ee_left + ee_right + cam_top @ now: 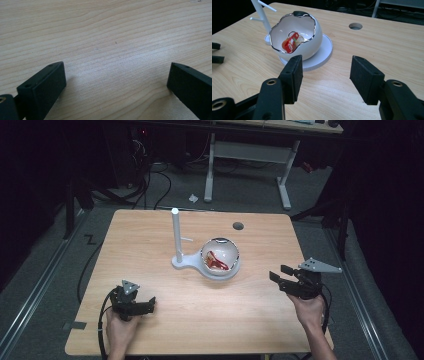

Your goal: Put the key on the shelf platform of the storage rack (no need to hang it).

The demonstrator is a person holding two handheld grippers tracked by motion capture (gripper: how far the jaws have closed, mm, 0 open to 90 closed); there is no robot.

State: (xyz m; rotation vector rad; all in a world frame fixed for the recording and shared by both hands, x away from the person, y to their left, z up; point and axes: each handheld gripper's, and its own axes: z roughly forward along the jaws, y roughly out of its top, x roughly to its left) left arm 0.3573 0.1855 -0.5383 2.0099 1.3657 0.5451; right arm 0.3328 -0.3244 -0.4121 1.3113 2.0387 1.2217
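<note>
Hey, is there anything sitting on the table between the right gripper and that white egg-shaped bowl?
Nothing visible. In the right gripper view, bare wood lies between the open right gripper and the bowl on its white base. The white post stands beyond the bowl.

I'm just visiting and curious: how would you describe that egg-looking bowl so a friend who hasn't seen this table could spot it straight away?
On the wooden table, look near the middle, beside the tall white post. There a round white dish carries the bowl. It is the only cracked-eggshell shape: glossy white, with a jagged silvery rim, and something red and orange lying inside.
</note>
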